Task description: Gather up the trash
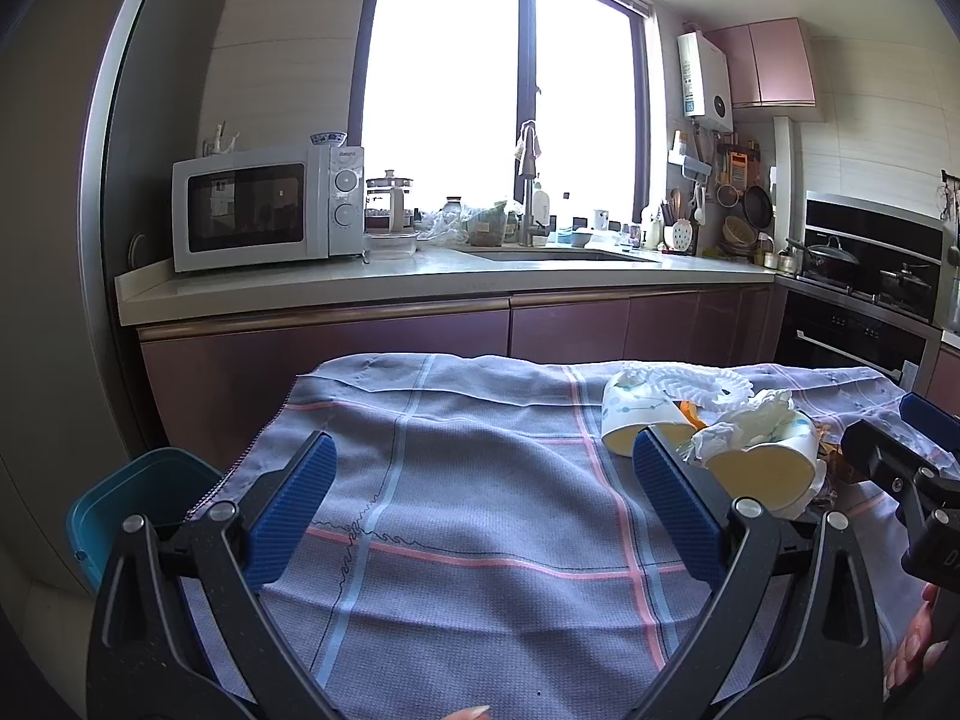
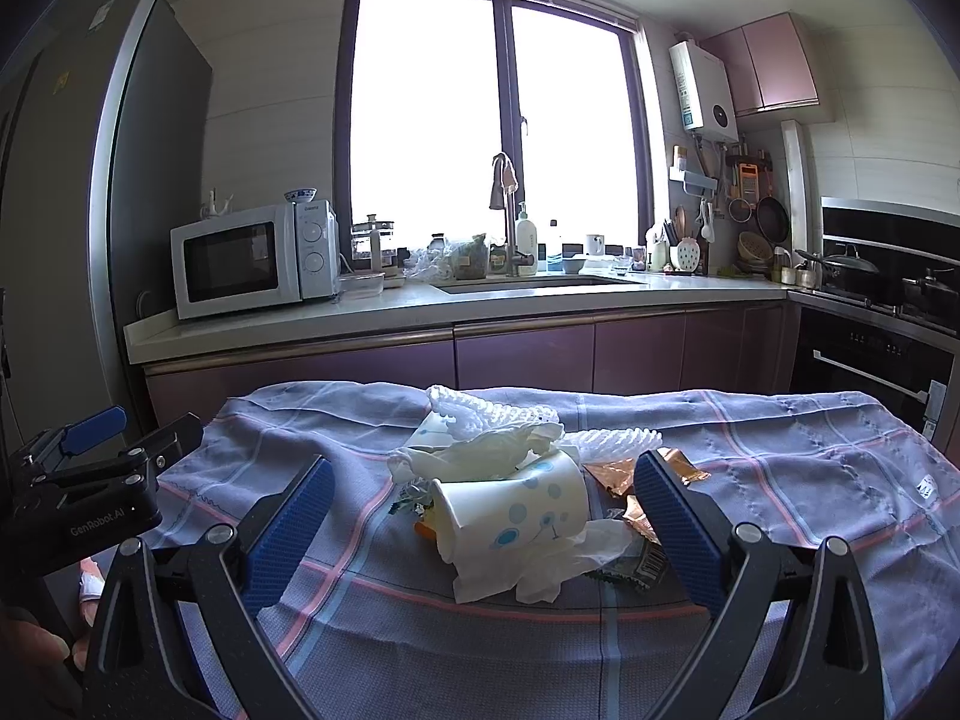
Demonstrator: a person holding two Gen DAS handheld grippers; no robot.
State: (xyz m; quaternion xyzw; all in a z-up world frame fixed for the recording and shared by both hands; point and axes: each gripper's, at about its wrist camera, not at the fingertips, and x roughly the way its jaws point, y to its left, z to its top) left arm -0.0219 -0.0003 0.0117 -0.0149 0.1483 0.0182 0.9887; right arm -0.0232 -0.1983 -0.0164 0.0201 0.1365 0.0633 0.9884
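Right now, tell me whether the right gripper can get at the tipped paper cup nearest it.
Probably yes. The right gripper is open, with the tipped paper cup lying straight ahead between its fingers. Only crumpled tissue and wrappers crowd it; the left gripper sits off to the side.

Teal bin (image 1: 129,501) half behind the left jaws; barcoded wrapper (image 2: 645,564) mostly under tissue (image 2: 558,564).

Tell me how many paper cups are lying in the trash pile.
2. One paper cup lies on its side at the pile's front, mouth toward the left gripper; the other cup lies behind it. More may be hidden under tissues.
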